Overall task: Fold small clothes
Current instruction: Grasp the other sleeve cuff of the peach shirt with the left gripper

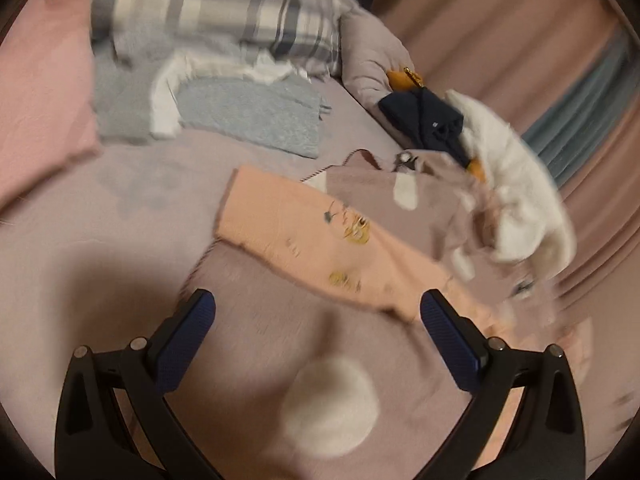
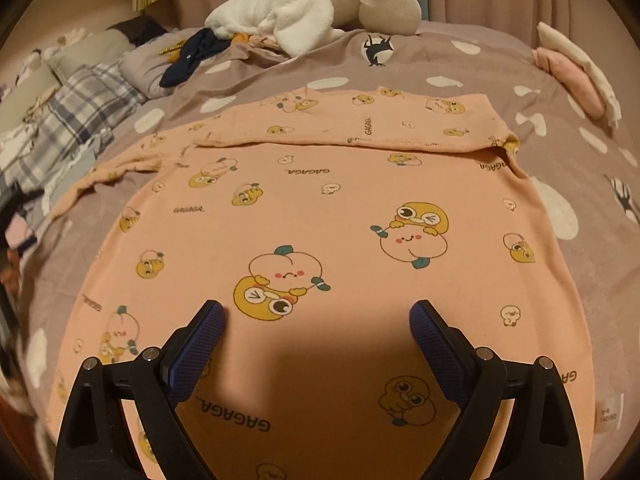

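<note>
A peach shirt (image 2: pixel 328 240) with yellow cartoon prints lies flat on the mauve bedspread (image 2: pixel 460 68). One sleeve (image 2: pixel 348 124) is folded across its far part; the other sleeve (image 2: pixel 120 168) sticks out to the left. My right gripper (image 2: pixel 316 316) is open and empty, low over the shirt's near half. In the blurred left wrist view, a sleeve of the shirt (image 1: pixel 304 240) runs across the middle. My left gripper (image 1: pixel 318 306) is open and empty over the bedspread (image 1: pixel 120 220), its right finger (image 1: pixel 448 332) near the sleeve's edge.
A white plush toy (image 2: pixel 316 4) and a navy garment (image 2: pixel 192 56) lie at the far side. Plaid bedding (image 2: pixel 76 116) is on the left, folded pink and white pieces (image 2: pixel 580 76) at the right. Grey folded cloths (image 1: pixel 256 116) and a pink pillow (image 1: pixel 40 100) lie beyond the left gripper.
</note>
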